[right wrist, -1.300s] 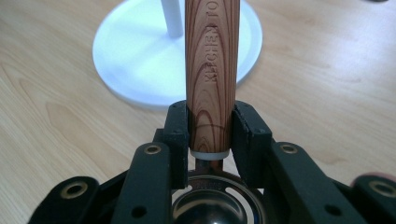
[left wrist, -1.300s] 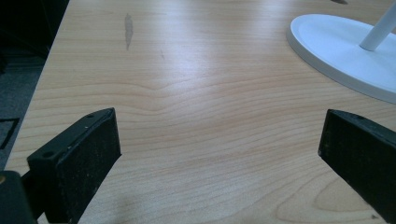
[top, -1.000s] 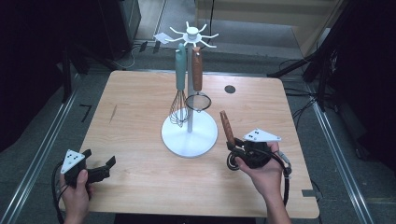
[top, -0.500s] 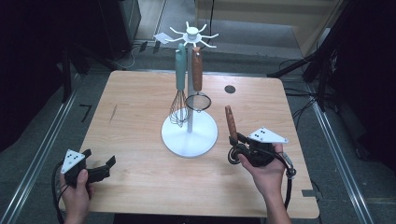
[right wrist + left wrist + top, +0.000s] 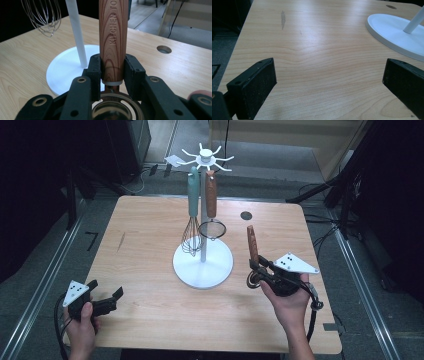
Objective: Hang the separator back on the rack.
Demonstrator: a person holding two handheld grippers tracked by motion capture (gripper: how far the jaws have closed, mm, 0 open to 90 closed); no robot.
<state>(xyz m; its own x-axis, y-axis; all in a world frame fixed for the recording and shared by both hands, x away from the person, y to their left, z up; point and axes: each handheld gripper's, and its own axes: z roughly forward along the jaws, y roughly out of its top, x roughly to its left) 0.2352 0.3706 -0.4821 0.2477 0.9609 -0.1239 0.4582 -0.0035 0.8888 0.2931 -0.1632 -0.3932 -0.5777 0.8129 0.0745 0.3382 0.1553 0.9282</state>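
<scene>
My right gripper (image 5: 255, 265) is shut on a wooden-handled utensil (image 5: 252, 244), right of the white stand's base (image 5: 202, 270). The handle (image 5: 113, 37) stands nearly upright between the pads. Its round metal end (image 5: 115, 110) sits low, behind the jaws. A teal-handled whisk (image 5: 192, 220) and a small wooden-handled strainer (image 5: 211, 207) hang from the hooks of the stand (image 5: 205, 157). My left gripper (image 5: 106, 289) rests near the table's front left corner, open wide with nothing between its fingers (image 5: 252, 85).
The wooden table (image 5: 145, 235) has a round cable hole (image 5: 245, 215) at the back right and a dark mark (image 5: 283, 18) on its left side. The stand's pole (image 5: 76, 32) and whisk wires (image 5: 42, 15) are close ahead of the right gripper. Dark floor surrounds the table.
My right gripper has shifted slightly to the right with the wooden-handled utensil, a little farther from the stand's base. The left gripper has stayed put.
</scene>
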